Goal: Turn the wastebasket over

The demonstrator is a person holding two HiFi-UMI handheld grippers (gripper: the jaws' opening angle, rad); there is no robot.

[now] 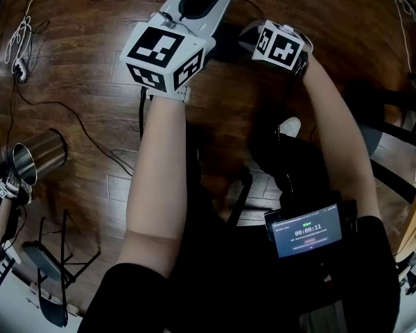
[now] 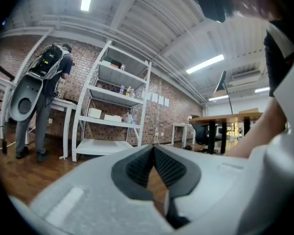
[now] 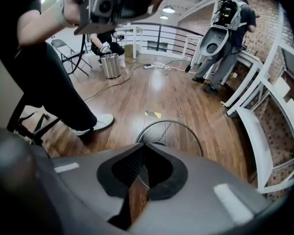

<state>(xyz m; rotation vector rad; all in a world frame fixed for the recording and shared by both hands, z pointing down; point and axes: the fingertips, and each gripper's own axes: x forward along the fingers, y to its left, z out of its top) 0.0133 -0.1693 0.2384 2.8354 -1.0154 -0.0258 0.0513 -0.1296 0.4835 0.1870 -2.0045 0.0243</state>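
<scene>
Below the right claw [image 3: 143,148], on the wooden floor [image 3: 157,89], sits the wire wastebasket [image 3: 170,133], seemingly upright with its round rim uppermost. That claw is closed on nothing; the left claw [image 2: 153,150], also closed and empty, points level.

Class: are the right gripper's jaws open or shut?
Shut: the right gripper has its jaws meeting at the tips, nothing between them, above the wastebasket.

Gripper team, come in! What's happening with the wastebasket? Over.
Left gripper shut, empty. Right gripper shut, empty, pointing down at wastebasket, only its wire rim showing. Shoe nearby.
</scene>
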